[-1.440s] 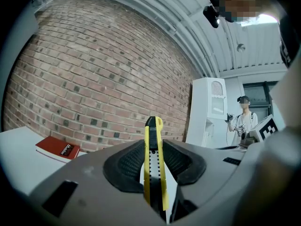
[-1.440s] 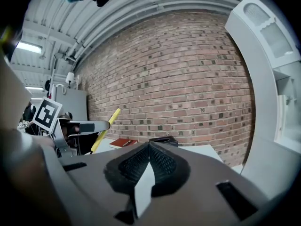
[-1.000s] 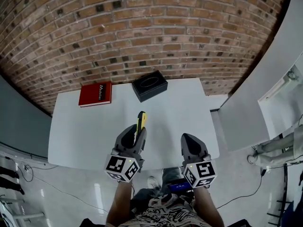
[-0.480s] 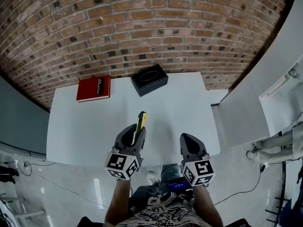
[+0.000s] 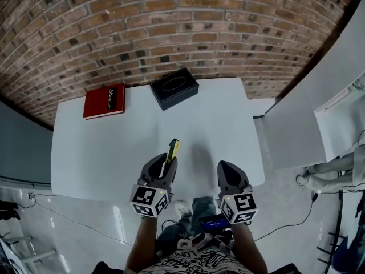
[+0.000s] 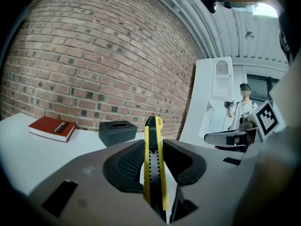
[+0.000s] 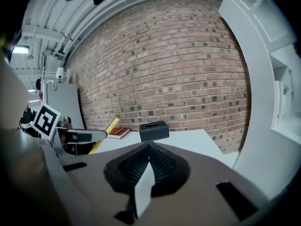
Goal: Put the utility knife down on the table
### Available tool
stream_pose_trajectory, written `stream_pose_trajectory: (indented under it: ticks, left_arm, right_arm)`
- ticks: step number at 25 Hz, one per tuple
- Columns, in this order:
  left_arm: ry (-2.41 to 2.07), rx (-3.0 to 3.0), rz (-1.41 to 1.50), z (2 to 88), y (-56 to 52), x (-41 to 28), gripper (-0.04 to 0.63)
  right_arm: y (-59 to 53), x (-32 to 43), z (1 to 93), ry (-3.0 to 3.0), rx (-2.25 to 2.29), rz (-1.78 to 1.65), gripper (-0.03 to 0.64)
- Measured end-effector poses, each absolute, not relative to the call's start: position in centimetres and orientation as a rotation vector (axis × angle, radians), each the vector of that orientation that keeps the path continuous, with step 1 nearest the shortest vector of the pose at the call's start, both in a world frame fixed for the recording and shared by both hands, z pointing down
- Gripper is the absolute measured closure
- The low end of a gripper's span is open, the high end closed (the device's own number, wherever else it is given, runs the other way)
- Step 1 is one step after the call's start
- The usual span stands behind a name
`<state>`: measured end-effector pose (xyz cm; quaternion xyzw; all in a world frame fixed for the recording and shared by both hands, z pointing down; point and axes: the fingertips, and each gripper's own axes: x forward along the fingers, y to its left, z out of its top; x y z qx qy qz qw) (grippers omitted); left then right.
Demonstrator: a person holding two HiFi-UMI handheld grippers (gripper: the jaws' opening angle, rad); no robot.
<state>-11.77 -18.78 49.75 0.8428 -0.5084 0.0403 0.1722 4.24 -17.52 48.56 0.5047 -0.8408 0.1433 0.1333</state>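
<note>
Clamping the utility knife (image 6: 153, 154) in my left gripper (image 5: 164, 163), jaws closed on the handle, ribbed pads (image 6: 124, 166) pressing both flat sides. The knife stands on its edge, yellow body with a black slider strip, front end sticking out past the jaws and pointing up-frame. In the head view it sits lower centre, over the near part of the white table (image 5: 102, 153); I cannot tell whether it touches the tabletop. My right gripper (image 7: 148, 157) is clenched with nothing in it, the two ribbed pads meeting in a line, a white tag hanging just below them. It is lower right of centre in the head view, beside the left gripper and apart from it, over the table's near edge. Both marker cubes show at the bottom of that view with my forearms behind them. Further up the table, a black tissue box (image 5: 174, 88) lies at upper centre near the far edge, slot on top, turned at a slight angle. A red book (image 5: 104, 101) lies flat at the upper left of the table, well apart from the box. A brick wall (image 5: 171, 27) fills the top of the frame behind the table. A white panel (image 5: 319, 96) stands at the right, next to the table's right side. Cables trail on the pale floor (image 5: 85, 233) at lower left.
</note>
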Motion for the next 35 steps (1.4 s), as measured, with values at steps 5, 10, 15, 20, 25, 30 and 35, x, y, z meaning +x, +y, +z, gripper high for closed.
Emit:
stream_pose_trajectory:
  ticks: [5,10,15,20,25,30,35]
  left_arm:
    - [-1.412,2.334,0.222,53.8,-19.2,-10.6,0.472]
    - [-1.392,2.292,0.32,56.9,-19.9,-9.6,0.472]
    - [-1.371,2.258,0.453,59.8,-20.2,-8.5,0.472]
    - [-1.353,2.228,0.567,62.7,-20.8,-7.3,0.472]
    - [-1.316,2.18,0.687,65.8,-20.6,-6.5,0.472]
    - [-1.309,2.15,0.763,67.8,-20.8,-6.4,0.472]
    - [-1.309,2.137,0.784,68.9,-21.0,-6.3,0.472]
  right_arm:
    - [-18.5,5.2,51.0,-2.401,1.433,0.458,0.613]
    - [-19.6,6.3,53.2,-2.381,1.402,0.53,0.612]
    - [-20.0,6.8,55.6,-2.35,1.333,0.589,0.612]
    - [-20.9,7.2,58.0,-2.332,1.274,0.628,0.612]
    - [-21.7,7.7,59.6,-2.31,1.223,0.659,0.612]
    - [-22.6,8.3,60.6,-2.297,1.201,0.67,0.612]
    - [-23.0,9.3,61.6,-2.266,1.214,0.688,0.612]
